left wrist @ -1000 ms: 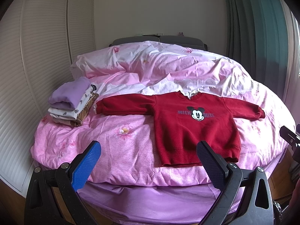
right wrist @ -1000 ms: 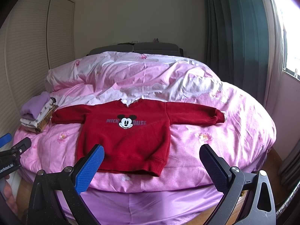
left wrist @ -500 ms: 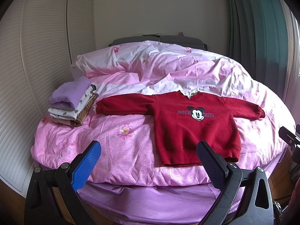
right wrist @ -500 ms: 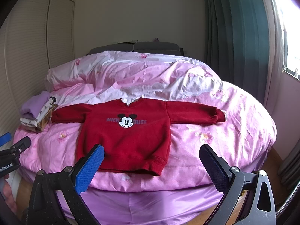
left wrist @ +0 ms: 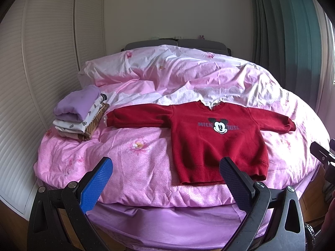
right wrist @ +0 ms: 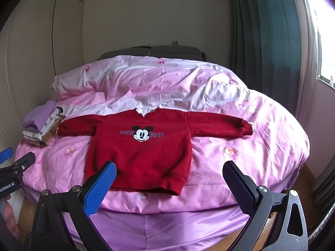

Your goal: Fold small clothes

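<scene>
A small red sweatshirt [left wrist: 217,138] with a cartoon mouse print lies flat and face up on the pink bed, sleeves spread out to both sides; it also shows in the right wrist view [right wrist: 142,148]. My left gripper [left wrist: 165,179] is open and empty, held off the bed's near edge, in front of and left of the sweatshirt's hem. My right gripper [right wrist: 169,179] is open and empty, also off the near edge, just in front of the hem's right corner. Neither gripper touches the sweatshirt.
A stack of folded clothes [left wrist: 79,115] sits at the bed's left side, near the left sleeve cuff; it also shows in the right wrist view [right wrist: 41,125]. A rumpled pink duvet [left wrist: 178,79] covers the bed. A louvred wardrobe [left wrist: 41,62] stands left, dark curtains [right wrist: 263,41] right.
Both views have barely shifted. The sweatshirt lies as before and both grippers stay open.
</scene>
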Tool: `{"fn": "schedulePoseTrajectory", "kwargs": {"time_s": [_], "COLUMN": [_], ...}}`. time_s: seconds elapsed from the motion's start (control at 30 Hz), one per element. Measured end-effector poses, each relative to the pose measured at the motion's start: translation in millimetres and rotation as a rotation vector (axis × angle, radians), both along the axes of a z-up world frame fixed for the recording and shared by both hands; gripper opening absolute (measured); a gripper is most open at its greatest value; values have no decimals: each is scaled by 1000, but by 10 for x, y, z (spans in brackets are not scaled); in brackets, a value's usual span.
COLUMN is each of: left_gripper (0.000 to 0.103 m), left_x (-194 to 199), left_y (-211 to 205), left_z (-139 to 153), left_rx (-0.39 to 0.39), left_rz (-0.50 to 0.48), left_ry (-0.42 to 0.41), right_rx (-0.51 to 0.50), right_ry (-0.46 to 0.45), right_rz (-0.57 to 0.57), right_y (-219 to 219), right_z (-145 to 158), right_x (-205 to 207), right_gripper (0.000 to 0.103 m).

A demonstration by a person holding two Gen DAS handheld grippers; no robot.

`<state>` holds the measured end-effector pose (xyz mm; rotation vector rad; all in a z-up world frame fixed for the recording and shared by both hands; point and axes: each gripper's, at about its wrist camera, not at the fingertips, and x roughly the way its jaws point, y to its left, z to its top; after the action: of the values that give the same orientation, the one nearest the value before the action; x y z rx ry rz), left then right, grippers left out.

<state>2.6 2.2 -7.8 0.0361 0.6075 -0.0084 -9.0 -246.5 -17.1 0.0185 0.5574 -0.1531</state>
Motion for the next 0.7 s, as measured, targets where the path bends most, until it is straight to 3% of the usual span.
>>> {"fn": "schedulePoseTrajectory", "kwargs": {"time_s": [0.2, 0.43, 0.7], "left_gripper": [103, 103, 103], "left_x": [-1, 171, 538], "left_y": [-5, -121, -423], "left_z": [-19, -151, -137], "left_rx": [-2, 12, -10], "left_rz": [7, -8, -38], "left_ry": [-4, 23, 38], "right_rx": [1, 31, 53], "right_ry": [-2, 9, -8], "right_rz": [-2, -35, -75], "right_y": [-56, -142, -405], "right_z": [58, -218, -91], "right_x": [14, 132, 275], "right_gripper": [102, 102, 102]}}
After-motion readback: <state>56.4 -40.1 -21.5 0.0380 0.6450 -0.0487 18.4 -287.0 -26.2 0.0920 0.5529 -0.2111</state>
